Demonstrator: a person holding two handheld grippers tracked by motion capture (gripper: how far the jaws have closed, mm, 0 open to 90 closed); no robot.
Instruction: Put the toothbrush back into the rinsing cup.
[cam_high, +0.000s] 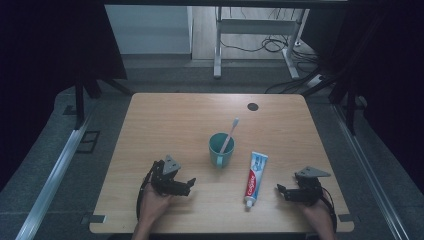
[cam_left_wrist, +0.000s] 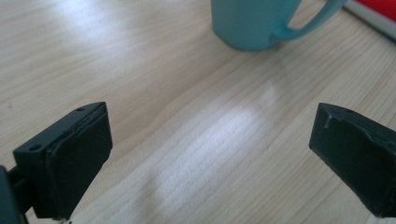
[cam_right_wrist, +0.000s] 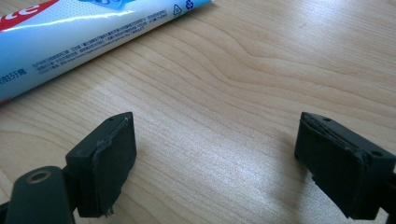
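A teal mug (cam_high: 221, 149) stands near the middle of the wooden table (cam_high: 165, 120), with a white toothbrush (cam_high: 230, 133) leaning in it. Just right of it lies a toothpaste tube (cam_high: 255, 178), cap toward the front edge. My left gripper (cam_high: 190, 184) rests at the front left, open, its jaws empty and pointing toward the mug (cam_left_wrist: 254, 21). At the front right my right gripper (cam_high: 279, 190) is open too, nothing between its jaws, with the tube (cam_right_wrist: 88, 35) a short way ahead of it.
A small dark round spot (cam_high: 253, 106) marks the table's far right. Beyond the far edge stand a white desk frame (cam_high: 260, 35) and loose cables (cam_high: 270, 45) on the floor. Metal rails (cam_high: 55, 170) run along both sides.
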